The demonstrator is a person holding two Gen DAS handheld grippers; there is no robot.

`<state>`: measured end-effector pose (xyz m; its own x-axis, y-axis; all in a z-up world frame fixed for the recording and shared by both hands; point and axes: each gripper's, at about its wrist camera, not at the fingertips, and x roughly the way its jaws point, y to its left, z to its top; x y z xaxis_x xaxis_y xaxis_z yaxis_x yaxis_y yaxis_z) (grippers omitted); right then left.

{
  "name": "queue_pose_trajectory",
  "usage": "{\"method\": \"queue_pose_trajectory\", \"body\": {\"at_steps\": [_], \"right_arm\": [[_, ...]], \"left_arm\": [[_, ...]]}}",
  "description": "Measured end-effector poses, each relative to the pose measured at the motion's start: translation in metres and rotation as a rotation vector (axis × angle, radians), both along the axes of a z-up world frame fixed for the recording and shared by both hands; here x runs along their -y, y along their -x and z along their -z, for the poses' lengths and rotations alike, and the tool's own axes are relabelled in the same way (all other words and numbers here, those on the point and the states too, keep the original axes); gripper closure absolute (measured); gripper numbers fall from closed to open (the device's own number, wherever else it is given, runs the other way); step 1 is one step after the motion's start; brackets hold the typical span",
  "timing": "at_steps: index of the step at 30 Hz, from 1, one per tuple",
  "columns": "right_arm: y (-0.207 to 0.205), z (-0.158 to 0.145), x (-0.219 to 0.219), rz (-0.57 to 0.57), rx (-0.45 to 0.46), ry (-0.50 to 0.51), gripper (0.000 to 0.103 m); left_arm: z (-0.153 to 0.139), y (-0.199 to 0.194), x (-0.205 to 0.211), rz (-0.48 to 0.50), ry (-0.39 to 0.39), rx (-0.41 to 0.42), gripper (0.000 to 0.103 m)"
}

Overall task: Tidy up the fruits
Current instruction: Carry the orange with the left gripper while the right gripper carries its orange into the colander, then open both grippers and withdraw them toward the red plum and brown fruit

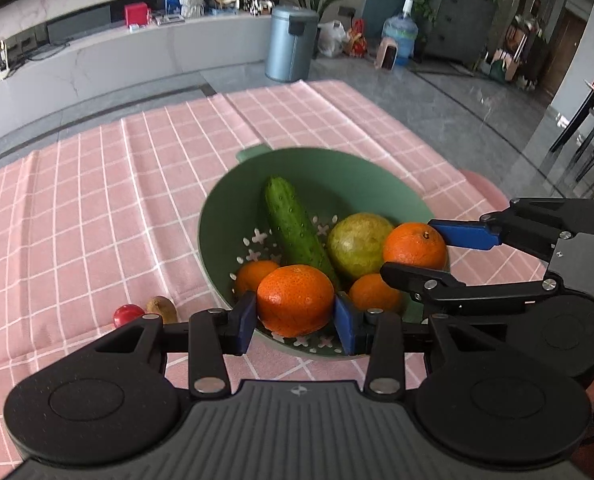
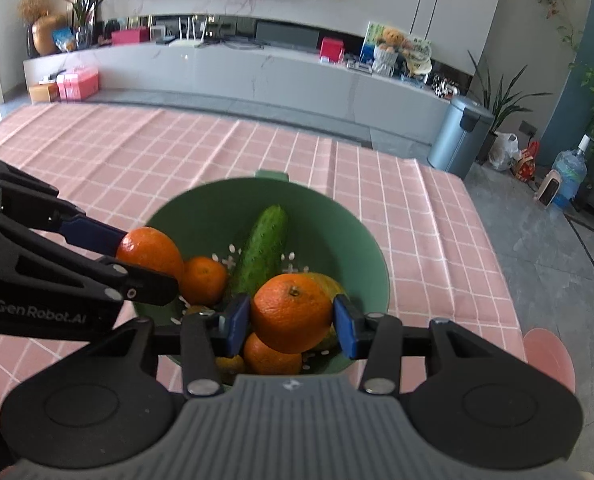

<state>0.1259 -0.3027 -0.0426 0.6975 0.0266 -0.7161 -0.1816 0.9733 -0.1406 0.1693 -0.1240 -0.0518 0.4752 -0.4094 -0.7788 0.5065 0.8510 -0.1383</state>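
Note:
A green colander bowl (image 1: pixel 325 172) sits on the pink checked tablecloth and holds a cucumber (image 1: pixel 293 224), a green pear (image 1: pixel 357 242) and loose oranges (image 1: pixel 255 274). My left gripper (image 1: pixel 295 316) is shut on an orange (image 1: pixel 295 300) over the bowl's near rim. My right gripper (image 2: pixel 293 320) is shut on another orange (image 2: pixel 293 312) above the bowl (image 2: pixel 337 220). The right gripper also shows in the left wrist view (image 1: pixel 421 248) with its orange (image 1: pixel 415 246). The left gripper shows in the right wrist view (image 2: pixel 137 260) with its orange (image 2: pixel 151 254).
A red fruit (image 1: pixel 128 315) and a brown kiwi (image 1: pixel 161 309) lie on the cloth left of the bowl. A pink stool (image 2: pixel 549 356) stands past the table's right edge. A grey bin (image 2: pixel 459 136) stands on the floor beyond the table.

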Motion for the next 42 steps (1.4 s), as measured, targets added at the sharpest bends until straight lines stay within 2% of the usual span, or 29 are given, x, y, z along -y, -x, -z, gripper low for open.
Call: {"method": "queue_pose_trajectory", "body": {"at_steps": [9, 21, 25, 26, 28, 30, 33, 37, 42], "right_arm": [[-0.010, 0.022, 0.009, 0.043, -0.082, -0.037, 0.061], [-0.007, 0.020, 0.008, 0.043, -0.073, -0.023, 0.061], [-0.003, 0.016, 0.005, 0.048, -0.060, -0.005, 0.060], [-0.001, 0.014, 0.005, 0.051, -0.051, -0.001, 0.059], [0.004, 0.009, 0.003, 0.059, -0.018, 0.029, 0.049], [0.009, 0.003, 0.003, 0.060, 0.008, 0.046, 0.045], [0.017, -0.007, -0.001, 0.062, 0.047, 0.059, 0.042], [0.030, -0.020, -0.010, 0.082, 0.125, 0.083, 0.035], [0.047, -0.032, -0.027, 0.106, 0.200, 0.018, 0.034]], "left_arm": [[0.011, -0.004, 0.010, 0.041, -0.030, -0.010, 0.057], [0.010, -0.006, 0.010, 0.025, -0.024, -0.005, 0.055], [0.006, -0.003, 0.008, 0.014, -0.023, 0.000, 0.051], [0.004, -0.002, 0.006, 0.008, -0.017, 0.002, 0.051], [-0.001, 0.000, 0.003, -0.002, -0.010, 0.006, 0.050], [-0.008, 0.004, 0.000, -0.004, 0.010, 0.029, 0.045], [-0.022, 0.012, -0.008, -0.010, 0.040, 0.061, 0.044], [-0.039, 0.022, -0.019, -0.025, 0.041, 0.112, 0.044], [-0.052, 0.040, -0.038, -0.024, 0.010, 0.177, 0.044]]}}
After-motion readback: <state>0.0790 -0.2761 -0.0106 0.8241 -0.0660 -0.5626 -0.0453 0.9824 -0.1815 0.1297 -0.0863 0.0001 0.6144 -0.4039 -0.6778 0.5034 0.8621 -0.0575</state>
